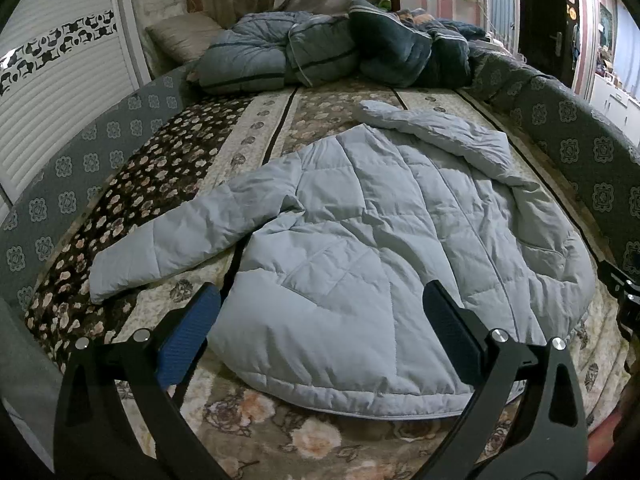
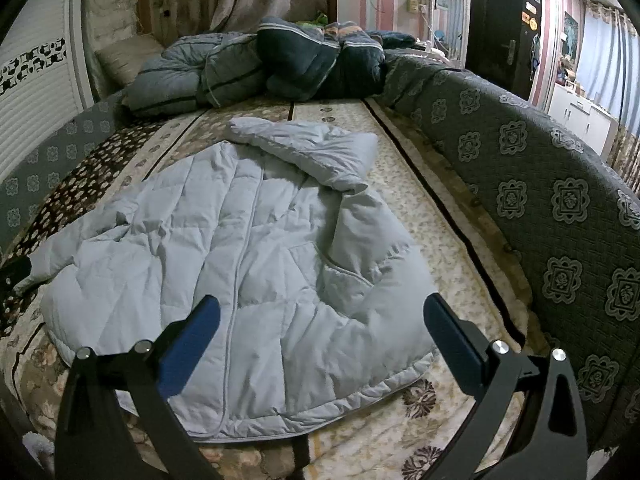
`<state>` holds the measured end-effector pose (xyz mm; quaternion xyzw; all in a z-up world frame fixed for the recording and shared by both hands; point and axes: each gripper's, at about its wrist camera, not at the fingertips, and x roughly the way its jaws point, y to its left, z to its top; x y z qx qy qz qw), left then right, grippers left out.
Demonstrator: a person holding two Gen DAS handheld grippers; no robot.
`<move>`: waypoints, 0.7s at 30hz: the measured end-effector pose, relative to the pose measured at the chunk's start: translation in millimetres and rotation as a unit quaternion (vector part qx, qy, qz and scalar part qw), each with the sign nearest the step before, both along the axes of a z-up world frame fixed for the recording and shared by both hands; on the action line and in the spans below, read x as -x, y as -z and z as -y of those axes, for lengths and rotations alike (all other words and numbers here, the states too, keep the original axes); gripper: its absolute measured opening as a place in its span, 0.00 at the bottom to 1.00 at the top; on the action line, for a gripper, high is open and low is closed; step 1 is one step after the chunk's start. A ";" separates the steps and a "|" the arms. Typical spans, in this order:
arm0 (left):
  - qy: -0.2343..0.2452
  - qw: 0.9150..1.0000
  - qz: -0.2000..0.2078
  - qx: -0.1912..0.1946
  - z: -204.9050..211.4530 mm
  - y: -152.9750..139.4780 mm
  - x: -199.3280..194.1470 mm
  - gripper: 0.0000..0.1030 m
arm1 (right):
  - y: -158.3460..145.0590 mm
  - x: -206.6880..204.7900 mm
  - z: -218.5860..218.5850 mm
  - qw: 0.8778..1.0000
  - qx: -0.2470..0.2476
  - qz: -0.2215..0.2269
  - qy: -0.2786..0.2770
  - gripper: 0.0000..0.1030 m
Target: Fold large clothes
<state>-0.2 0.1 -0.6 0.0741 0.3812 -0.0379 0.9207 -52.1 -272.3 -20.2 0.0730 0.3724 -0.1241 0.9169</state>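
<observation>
You hold two tongs, and both are spread wide with nothing between their fingers. Your left tongs (image 1: 322, 320) hang over the near hem of the one jacket (image 1: 380, 240), its pale quilted body filling the gap between the two fingers. Your right tongs (image 2: 322, 320) hang over the same jacket (image 2: 224, 248), nearer its right half, with the hem corner just short of the right finger.

The jacket lies flat on the bed (image 1: 256, 432), spread ahead of both tongs. It has two sleeves. One sleeve (image 1: 168, 240) stretches out to the left of your left tongs, its cuff resting on the floral cover. The other sleeve (image 2: 360, 312) lies along the jacket's right edge, between your right fingers in the right view. One hood (image 1: 432, 132) lies at the far end, ahead of both tongs and folded over toward the left. One seam line (image 2: 236, 280) runs down the jacket's middle toward your right tongs' left finger. One pocket (image 2: 344, 272) shows right of that seam.

Beyond the jacket, far ahead of the tongs, sits one heap of blue-grey quilts (image 1: 320, 52), how many I cannot tell. One pillow (image 1: 184, 34) lies to their left. A grey patterned padded rail (image 2: 540, 200) runs along the bed to the right of your right tongs, and a like grey band (image 1: 80, 168) runs to the left of your left tongs. One dark door (image 2: 496, 24) stands far ahead on the right.
</observation>
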 end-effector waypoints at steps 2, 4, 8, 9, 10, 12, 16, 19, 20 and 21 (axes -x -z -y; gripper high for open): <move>0.001 1.000 -0.001 0.002 -0.7 0.4 -1.0 0.97 | -0.2 -0.1 -0.2 1.000 0.000 0.001 0.000 0.98; 0.001 1.000 0.000 0.001 -1.2 0.5 -1.3 0.97 | 0.1 0.0 0.2 1.000 0.000 0.000 0.001 0.98; 0.000 1.000 -0.002 0.003 -2.7 0.7 -2.2 0.97 | -0.3 0.4 -0.3 1.000 -0.001 0.000 0.000 0.98; 0.000 1.000 -0.002 0.003 -2.7 0.3 -2.0 0.97 | 0.3 0.2 0.1 1.000 -0.001 0.000 0.000 0.98; 0.000 1.000 -0.002 0.003 -3.2 0.2 -2.2 0.97 | 0.4 0.3 0.1 1.000 -0.001 0.000 0.000 0.98; 0.000 1.000 -0.002 0.002 -3.1 -0.3 -2.4 0.97 | 0.1 0.3 -0.4 1.000 -0.002 0.000 0.000 0.98; 0.001 1.000 -0.002 0.002 -3.0 -0.9 -1.4 0.97 | 0.9 0.0 -0.5 1.000 -0.002 0.001 0.000 0.98; 0.000 1.000 -0.002 0.001 -2.8 -0.7 -1.6 0.97 | 0.2 -0.1 -1.1 1.000 -0.001 0.001 0.000 0.98; 0.001 1.000 -0.002 0.002 -2.9 -0.6 -1.8 0.97 | 0.1 -0.2 -0.9 1.000 -0.001 0.001 0.000 0.98; 0.000 1.000 -0.001 0.002 -2.8 -0.8 -1.8 0.97 | 0.1 -0.3 -0.7 1.000 -0.001 0.001 0.000 0.98</move>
